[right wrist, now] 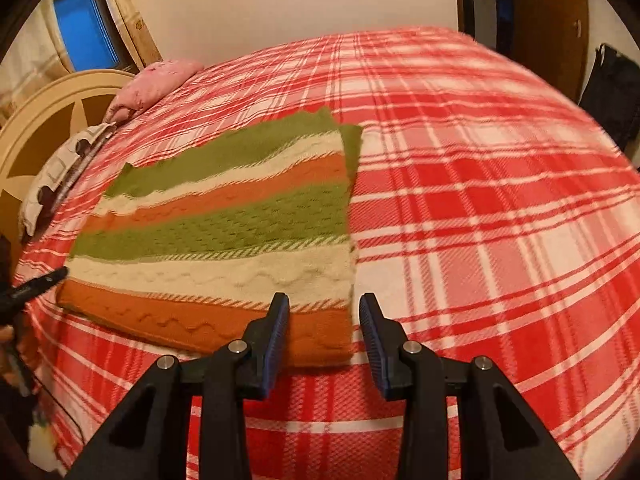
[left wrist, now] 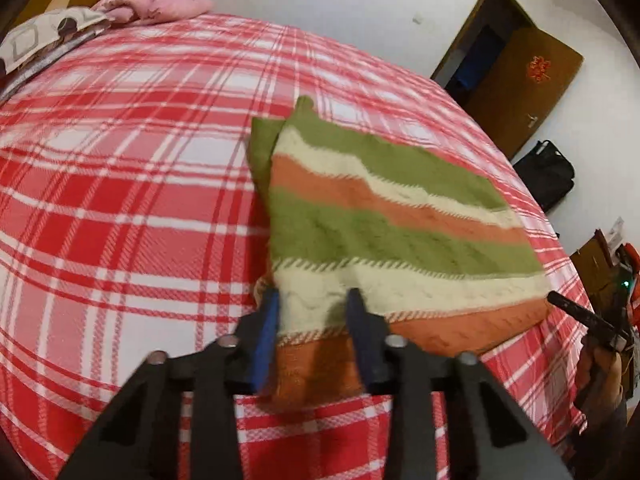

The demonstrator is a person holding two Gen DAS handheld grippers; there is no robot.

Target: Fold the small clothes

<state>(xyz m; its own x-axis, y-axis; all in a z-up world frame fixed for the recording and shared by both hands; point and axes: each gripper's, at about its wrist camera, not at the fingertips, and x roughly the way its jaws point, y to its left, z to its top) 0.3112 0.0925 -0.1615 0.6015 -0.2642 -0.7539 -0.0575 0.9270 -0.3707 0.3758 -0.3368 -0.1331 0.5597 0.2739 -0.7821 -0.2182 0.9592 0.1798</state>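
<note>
One striped sweater (left wrist: 392,216), folded, on bedspread (left wrist: 120,184).

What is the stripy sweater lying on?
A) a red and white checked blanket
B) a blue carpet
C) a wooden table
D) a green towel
A: the folded stripy sweater lies flat on the red and white checked blanket that covers the bed.

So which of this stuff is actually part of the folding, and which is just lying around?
Part of the job:
- green, orange and cream striped knitted garment
- left gripper
- right gripper

Just lying about:
- pink cushion
- patterned pillow
- black bag
</note>
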